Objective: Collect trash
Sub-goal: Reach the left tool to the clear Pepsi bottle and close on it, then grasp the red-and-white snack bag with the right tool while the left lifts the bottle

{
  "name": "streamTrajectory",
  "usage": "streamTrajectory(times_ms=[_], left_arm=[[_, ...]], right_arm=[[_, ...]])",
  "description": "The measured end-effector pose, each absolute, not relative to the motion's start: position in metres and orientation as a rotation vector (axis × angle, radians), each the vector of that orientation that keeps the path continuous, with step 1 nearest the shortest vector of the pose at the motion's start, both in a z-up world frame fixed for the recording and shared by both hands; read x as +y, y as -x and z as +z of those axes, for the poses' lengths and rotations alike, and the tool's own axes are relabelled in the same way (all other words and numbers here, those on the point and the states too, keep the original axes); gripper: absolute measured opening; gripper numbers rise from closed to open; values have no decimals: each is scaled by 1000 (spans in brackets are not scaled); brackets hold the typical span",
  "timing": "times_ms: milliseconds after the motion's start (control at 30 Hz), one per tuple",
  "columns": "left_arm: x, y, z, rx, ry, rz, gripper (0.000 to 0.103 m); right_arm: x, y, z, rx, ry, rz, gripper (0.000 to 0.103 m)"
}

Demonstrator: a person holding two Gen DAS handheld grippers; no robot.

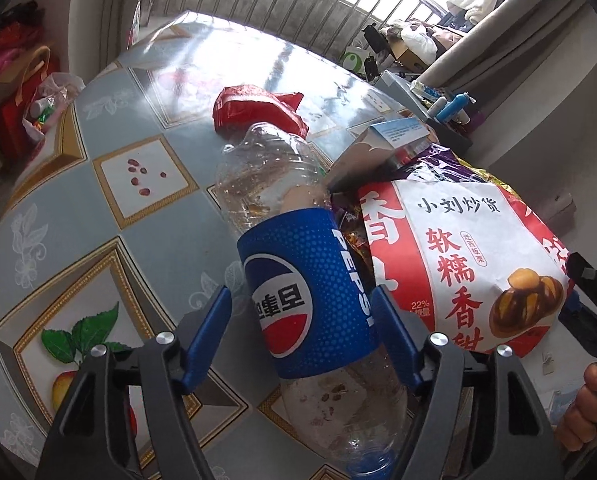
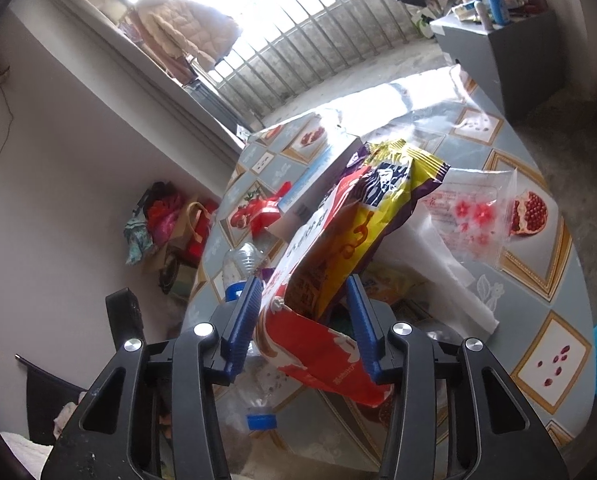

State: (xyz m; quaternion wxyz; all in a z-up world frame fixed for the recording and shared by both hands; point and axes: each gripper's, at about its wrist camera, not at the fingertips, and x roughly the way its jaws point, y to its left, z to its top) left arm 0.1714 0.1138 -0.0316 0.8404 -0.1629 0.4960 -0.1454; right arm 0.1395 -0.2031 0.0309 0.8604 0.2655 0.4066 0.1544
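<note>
The left tool [image 1: 300, 312] stands around a clear plastic bottle [image 1: 298, 248] with a blue label, which lies on the desk [image 1: 98, 208]. Its right finger touches the label, while a gap shows at the left finger, so the tool is spread and is not pinching the bottle. The bottle's blue cap [image 2: 261, 421] points toward the near edge of the desk. Just to the right of the bottle lies a white and red snack bag [image 1: 458, 264], and behind it there is a small box [image 1: 398, 130]. A red wrapper [image 1: 258, 108] lies farther back on the desk, apart from the bottle. The right tool [image 2: 304, 312] is pinching the snack bag: both blue fingers [image 2: 244, 320] press on its crumpled lower part, and the bag is tilted and lifted from the desk. A yellow and purple bag [image 2: 390, 196] stands up inside or behind it; I cannot tell which. A clear bag with red flowers [image 2: 470, 216] lies on the desk to the right, near white paper [image 2: 438, 272].
</note>
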Motion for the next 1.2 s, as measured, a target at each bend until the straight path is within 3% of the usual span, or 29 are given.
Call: streamTrajectory(times_ms=[333, 433, 600, 1200], left_arm=[[121, -184, -40, 1101, 478, -313, 63], [123, -183, -40, 1099, 488, -304, 61], [127, -178, -38, 1080, 490, -285, 60], [139, -142, 5, 952, 432, -290, 59]], right_arm=[[-212, -147, 26, 887, -647, 386, 34], [-213, -149, 23, 896, -668, 405, 29], [-211, -151, 22, 904, -701, 441, 10], [-207, -137, 51, 795, -711, 553, 2]])
